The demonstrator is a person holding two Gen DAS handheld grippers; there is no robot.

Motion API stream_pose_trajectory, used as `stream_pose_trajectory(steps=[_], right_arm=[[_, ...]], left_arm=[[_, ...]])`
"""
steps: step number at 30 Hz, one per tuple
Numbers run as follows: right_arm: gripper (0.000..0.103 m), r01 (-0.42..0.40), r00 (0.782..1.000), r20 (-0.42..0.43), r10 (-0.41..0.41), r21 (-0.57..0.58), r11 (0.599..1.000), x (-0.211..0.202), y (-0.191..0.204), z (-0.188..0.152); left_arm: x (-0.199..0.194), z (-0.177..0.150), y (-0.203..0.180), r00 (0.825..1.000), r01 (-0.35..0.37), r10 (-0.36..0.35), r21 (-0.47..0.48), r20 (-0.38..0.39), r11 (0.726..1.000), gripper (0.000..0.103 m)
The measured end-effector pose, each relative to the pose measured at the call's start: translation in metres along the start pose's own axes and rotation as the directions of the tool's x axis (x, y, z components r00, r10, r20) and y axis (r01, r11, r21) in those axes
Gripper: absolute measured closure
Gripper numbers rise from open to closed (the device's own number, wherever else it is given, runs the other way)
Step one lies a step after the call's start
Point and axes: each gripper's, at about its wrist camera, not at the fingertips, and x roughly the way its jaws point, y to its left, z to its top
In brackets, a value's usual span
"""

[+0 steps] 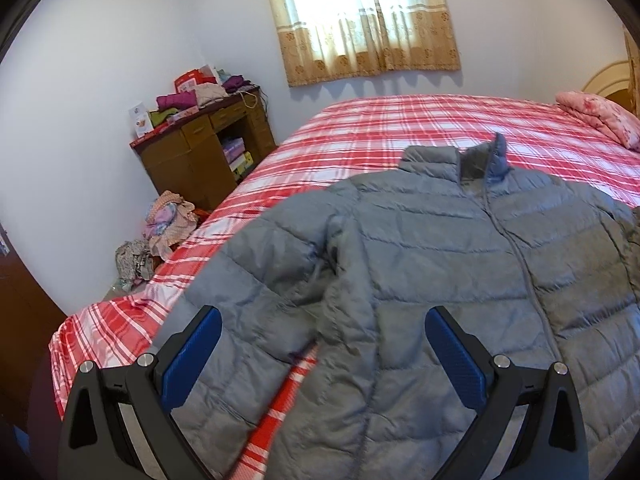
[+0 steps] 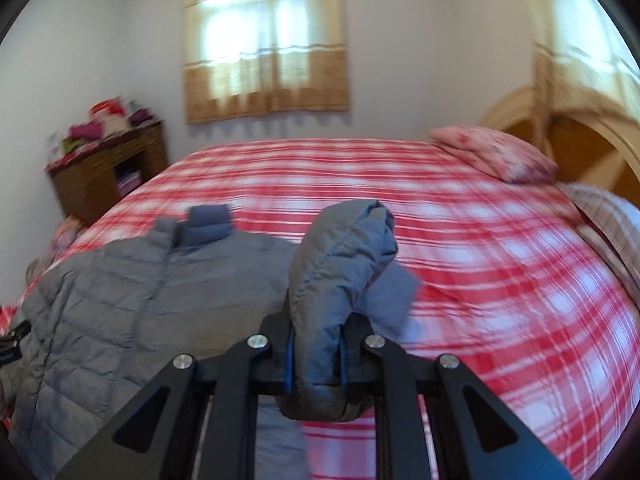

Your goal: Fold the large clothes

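Note:
A grey quilted puffer jacket lies front up on the red plaid bed, collar toward the far side, its left sleeve stretched along the bed's edge. My left gripper is open and empty, hovering over the sleeve and side of the jacket. In the right wrist view the jacket body lies to the left. My right gripper is shut on the jacket's right sleeve and holds it lifted off the bed; the cuff stands up between the fingers.
A pink pillow and wooden headboard are at the bed's right end. A brown desk piled with clothes stands by the left wall, with a heap of laundry on the floor beside it. A curtained window is behind.

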Motion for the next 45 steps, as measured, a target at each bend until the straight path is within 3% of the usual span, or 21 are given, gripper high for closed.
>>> stream_pose_trajectory(steps=[10, 14, 15, 17, 18, 19, 22, 26, 29, 33, 37, 38, 40, 41, 42, 45], right_arm=[[0.085, -0.149, 0.984, -0.124, 0.129, -0.162, 0.975, 0.079, 0.128, -0.037], [0.084, -0.203, 0.970, -0.176, 0.169, -0.195, 0.960, 0.091, 0.155, -0.055], [0.078, -0.212, 0.968, -0.181, 0.176, -0.203, 0.956, 0.092, 0.160, -0.057], [0.056, -0.235, 0.964, -0.172, 0.202, -0.199, 0.951, 0.085, 0.161, -0.056], [0.033, -0.253, 0.960, -0.174, 0.220, -0.198, 0.947, 0.080, 0.162, -0.054], [0.017, -0.266, 0.958, -0.168, 0.235, -0.203, 0.942, 0.072, 0.162, -0.052], [0.016, -0.284, 0.957, -0.140, 0.256, -0.245, 0.927, 0.045, 0.162, -0.050], [0.016, -0.210, 0.977, -0.078, 0.197, -0.233, 0.949, 0.029, 0.135, -0.046], [0.016, -0.145, 0.989, -0.058, 0.137, -0.171, 0.974, 0.032, 0.104, -0.047], [0.015, -0.092, 0.993, -0.079, 0.086, -0.074, 0.993, 0.042, 0.063, -0.054], [0.014, -0.049, 0.996, -0.073, 0.045, -0.055, 0.997, 0.038, 0.037, -0.064], [0.014, -0.038, 0.996, -0.078, 0.034, -0.048, 0.998, 0.039, 0.029, -0.068], [0.011, -0.024, 0.995, -0.095, 0.021, -0.037, 0.999, 0.040, 0.018, -0.075], [0.011, -0.016, 0.994, -0.108, 0.014, -0.027, 1.000, 0.044, 0.011, -0.079], [0.011, -0.009, 0.993, -0.119, 0.007, -0.015, 1.000, 0.046, 0.004, -0.083], [0.011, 0.003, 0.991, -0.135, 0.002, 0.035, 0.999, 0.051, -0.011, -0.089]], left_arm=[[0.023, -0.010, 0.042, 0.996, -0.091, 0.091, -0.016, 0.000, 0.996, 0.001], [0.033, -0.012, 0.060, 0.992, -0.122, 0.121, -0.051, -0.027, 0.991, 0.001], [0.034, -0.012, 0.064, 0.991, -0.130, 0.128, -0.060, -0.035, 0.990, 0.001], [0.035, -0.011, 0.070, 0.989, -0.144, 0.142, -0.071, -0.040, 0.987, 0.001], [0.034, -0.009, 0.073, 0.988, -0.154, 0.152, -0.081, -0.041, 0.985, 0.001], [0.033, -0.008, 0.075, 0.988, -0.155, 0.152, -0.090, -0.040, 0.984, 0.001], [0.030, 0.000, 0.076, 0.990, -0.143, 0.139, -0.135, -0.039, 0.981, 0.001], [0.023, 0.010, 0.052, 0.998, -0.055, 0.050, -0.178, -0.029, 0.983, 0.001], [0.024, 0.019, 0.009, 0.999, 0.032, -0.036, -0.138, -0.028, 0.990, 0.001], [0.039, 0.026, -0.063, 0.984, 0.158, -0.163, -0.065, -0.077, 0.985, 0.001], [0.061, 0.028, -0.116, 0.963, 0.235, -0.237, -0.026, -0.126, 0.972, 0.001], [0.069, 0.028, -0.130, 0.959, 0.247, -0.246, -0.011, -0.139, 0.969, 0.004], [0.076, 0.030, -0.147, 0.944, 0.294, -0.292, -0.010, -0.154, 0.956, 0.055], [0.081, 0.029, -0.154, 0.925, 0.338, -0.334, -0.008, -0.180, 0.941, 0.094], [0.081, 0.030, -0.159, 0.915, 0.358, -0.352, -0.003, -0.196, 0.934, 0.094], [0.056, 0.037, -0.157, 0.943, 0.325, -0.318, 0.058, -0.097, 0.944, 0.094]])
